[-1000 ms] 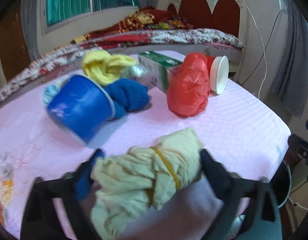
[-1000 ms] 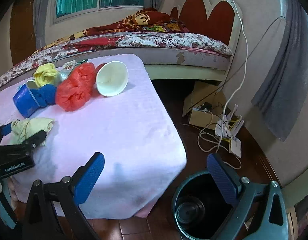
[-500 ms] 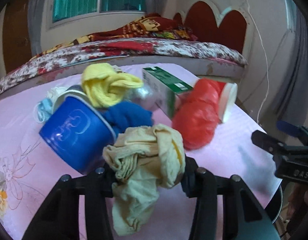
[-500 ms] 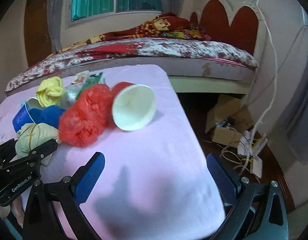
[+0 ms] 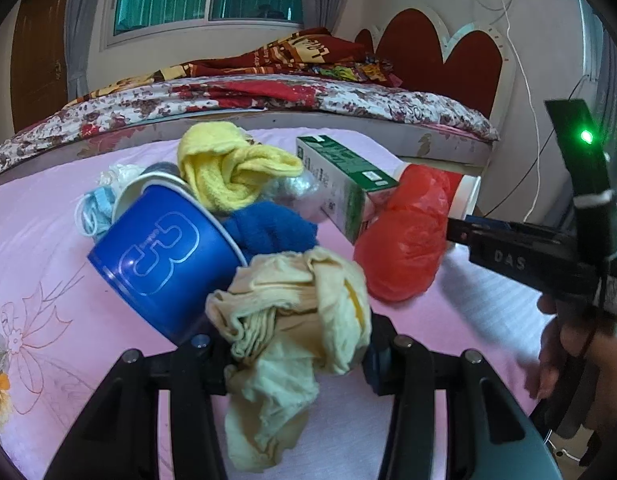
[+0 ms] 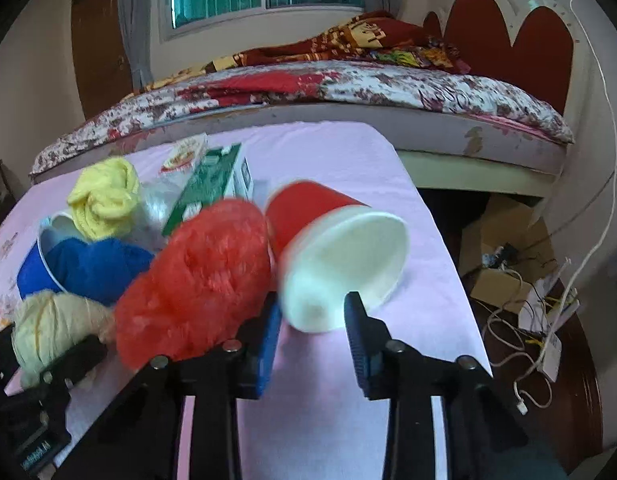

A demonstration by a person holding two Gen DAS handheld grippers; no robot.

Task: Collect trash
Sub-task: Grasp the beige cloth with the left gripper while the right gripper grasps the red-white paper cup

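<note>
Already the left gripper [image 5: 296, 344] is clenched on the crumpled pale-yellow cloth wad [image 5: 296, 320], held just above the pink tablecloth [image 5: 488, 304] beside the tipped blue paper cup [image 5: 160, 256]. Its partner, the right gripper [image 6: 312, 324], has just been closing; its jaws bracket the rim of the red paper cup [image 6: 340, 252] lying beside the crumpled red plastic bag [image 6: 196, 284], though pad contact is unclear

The right gripper [image 6: 312, 320] has just been narrowing its fingers [image 6: 362, 334], which reach the white rim of a red paper cup [image 6: 340, 252] lying on its side near the bench's [image 6: 428, 280] right edge, touching a red plastic bag [image 6: 196, 280].
</note>
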